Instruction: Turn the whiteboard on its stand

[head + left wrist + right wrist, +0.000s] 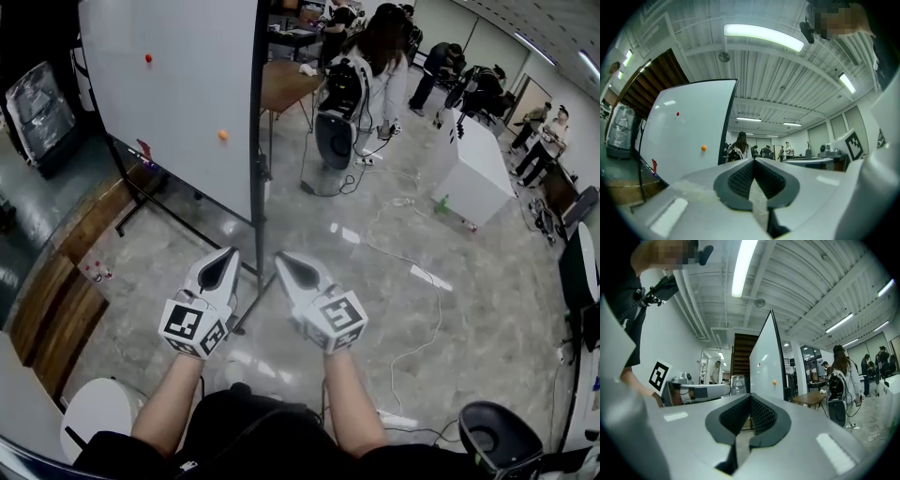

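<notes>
The whiteboard [178, 84] stands upright on a black wheeled stand [258, 187], ahead and to my left, with a red magnet [148, 58] and an orange magnet [222, 135] on its face. My left gripper [228, 256] and right gripper [284, 260] hang side by side in front of my body, both shut with nothing between the jaws, short of the board's right edge. In the left gripper view the whiteboard [689, 126] shows its face; in the right gripper view the whiteboard [766, 364] is seen nearly edge-on.
Several people stand at tables at the back. A white cabinet [473, 164] sits at the right, cables [412, 272] trail over the floor, a dark wood floor strip [66, 291] lies at left. A white stool [98, 412] and a black chair [502, 436] flank me.
</notes>
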Available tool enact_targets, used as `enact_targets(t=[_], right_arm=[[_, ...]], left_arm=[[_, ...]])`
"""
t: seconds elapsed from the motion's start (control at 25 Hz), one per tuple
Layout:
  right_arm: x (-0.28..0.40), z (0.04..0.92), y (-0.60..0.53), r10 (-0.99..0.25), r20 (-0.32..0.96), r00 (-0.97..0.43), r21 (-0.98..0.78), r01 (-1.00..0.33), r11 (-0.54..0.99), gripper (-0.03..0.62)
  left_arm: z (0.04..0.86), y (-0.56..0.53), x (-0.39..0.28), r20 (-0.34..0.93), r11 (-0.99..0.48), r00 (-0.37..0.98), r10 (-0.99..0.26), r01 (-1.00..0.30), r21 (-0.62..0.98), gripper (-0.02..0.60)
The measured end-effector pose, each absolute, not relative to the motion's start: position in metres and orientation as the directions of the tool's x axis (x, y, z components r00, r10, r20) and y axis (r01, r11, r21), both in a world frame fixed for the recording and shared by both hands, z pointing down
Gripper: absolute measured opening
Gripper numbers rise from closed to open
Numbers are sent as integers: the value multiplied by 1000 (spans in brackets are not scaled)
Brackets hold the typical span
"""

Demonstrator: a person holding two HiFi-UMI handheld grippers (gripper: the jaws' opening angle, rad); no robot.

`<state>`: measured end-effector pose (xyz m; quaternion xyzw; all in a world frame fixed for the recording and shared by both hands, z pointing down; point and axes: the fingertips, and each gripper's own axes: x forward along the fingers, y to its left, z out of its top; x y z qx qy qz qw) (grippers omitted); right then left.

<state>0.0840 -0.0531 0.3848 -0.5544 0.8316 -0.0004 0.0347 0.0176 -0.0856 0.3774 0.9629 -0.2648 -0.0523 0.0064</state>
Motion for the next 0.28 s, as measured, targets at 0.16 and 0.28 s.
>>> enact_targets(t=[0.16,0.28], right_arm=[[87,386,-38,-917,-55,-395,-46,-916,397,8],[96,389,-24,-915,-58,-399,-46,-915,402,8]], left_arm=[[381,-70,18,-85,-851,847,-525,-523,46,2],[386,-54,26,-80,-848,844,-531,-529,44,2]])
